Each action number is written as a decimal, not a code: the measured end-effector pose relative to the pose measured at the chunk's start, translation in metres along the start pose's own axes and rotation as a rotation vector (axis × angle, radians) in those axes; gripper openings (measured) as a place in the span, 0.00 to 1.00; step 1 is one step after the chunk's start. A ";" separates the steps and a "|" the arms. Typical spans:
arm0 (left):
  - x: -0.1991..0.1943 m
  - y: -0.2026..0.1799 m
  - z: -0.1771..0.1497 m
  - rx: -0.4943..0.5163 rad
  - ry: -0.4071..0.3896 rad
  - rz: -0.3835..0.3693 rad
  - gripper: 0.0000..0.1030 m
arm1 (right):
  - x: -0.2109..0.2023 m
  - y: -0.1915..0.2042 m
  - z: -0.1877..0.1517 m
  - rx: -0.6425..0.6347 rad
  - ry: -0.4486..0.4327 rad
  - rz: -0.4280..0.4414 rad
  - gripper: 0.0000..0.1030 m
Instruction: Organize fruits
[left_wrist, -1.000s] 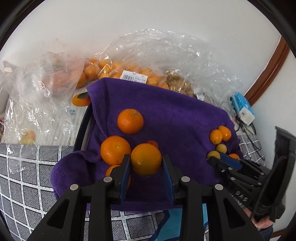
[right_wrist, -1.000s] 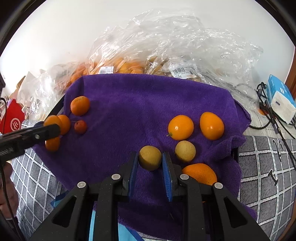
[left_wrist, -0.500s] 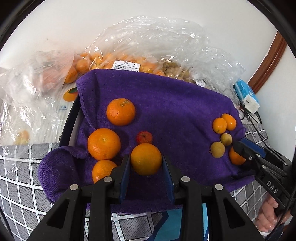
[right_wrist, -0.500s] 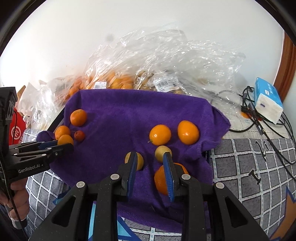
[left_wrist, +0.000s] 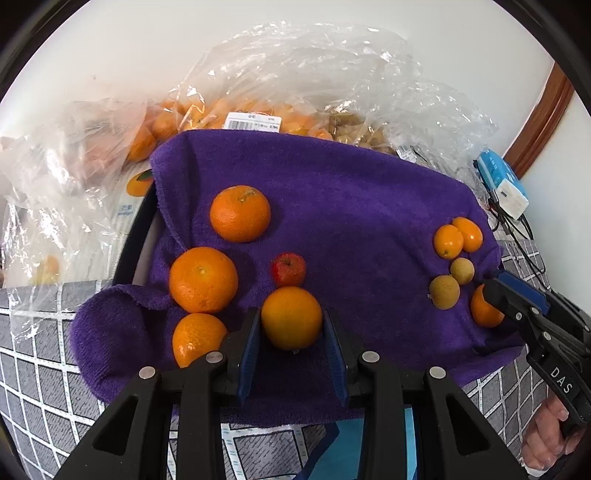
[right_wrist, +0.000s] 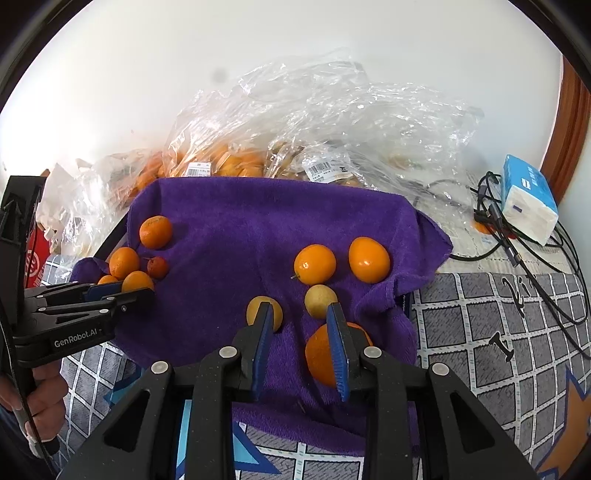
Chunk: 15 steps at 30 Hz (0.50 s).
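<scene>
A purple towel (left_wrist: 351, 206) covers a tray and holds the fruit. My left gripper (left_wrist: 291, 332) is shut on an orange (left_wrist: 291, 317) above the towel's near left part. Three oranges (left_wrist: 203, 279) and a small red fruit (left_wrist: 289, 268) lie just beside it. My right gripper (right_wrist: 301, 325) is open and empty above the towel's near right. A yellow-brown fruit (right_wrist: 264, 314) lies behind its left finger and another (right_wrist: 320, 301) between the tips. A big orange (right_wrist: 325, 354) lies under its right finger. Two small oranges (right_wrist: 315, 264) lie farther back.
Clear plastic bags of oranges and brown fruit (left_wrist: 258, 122) lie behind the towel against the white wall. A blue and white tissue pack (right_wrist: 530, 197) and black cables (right_wrist: 517, 251) lie at the right. A grey checked cloth (right_wrist: 498, 332) covers the table around the tray.
My right gripper has let go of the yellow-brown fruit onto the towel, opened and pulled back. My left gripper has kept hold of its orange and risen slightly over the left fruit group.
</scene>
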<state>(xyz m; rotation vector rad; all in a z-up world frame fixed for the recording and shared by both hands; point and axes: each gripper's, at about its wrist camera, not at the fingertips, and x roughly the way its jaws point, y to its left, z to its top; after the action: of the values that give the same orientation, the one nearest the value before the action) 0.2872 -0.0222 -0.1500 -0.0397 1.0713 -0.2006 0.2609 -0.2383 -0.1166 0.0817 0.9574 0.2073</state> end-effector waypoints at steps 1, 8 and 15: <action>-0.003 0.001 0.000 -0.005 -0.004 -0.003 0.33 | -0.001 0.000 0.000 0.006 0.002 -0.001 0.32; -0.036 0.003 -0.008 -0.018 -0.046 0.000 0.45 | -0.018 -0.001 -0.004 0.035 0.001 -0.017 0.37; -0.085 -0.004 -0.028 -0.003 -0.123 0.047 0.56 | -0.064 0.006 -0.013 0.041 -0.038 -0.078 0.48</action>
<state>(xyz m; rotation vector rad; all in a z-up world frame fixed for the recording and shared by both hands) 0.2226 -0.0088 -0.0891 -0.0295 0.9486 -0.1522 0.2144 -0.2464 -0.0718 0.0860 0.9254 0.1138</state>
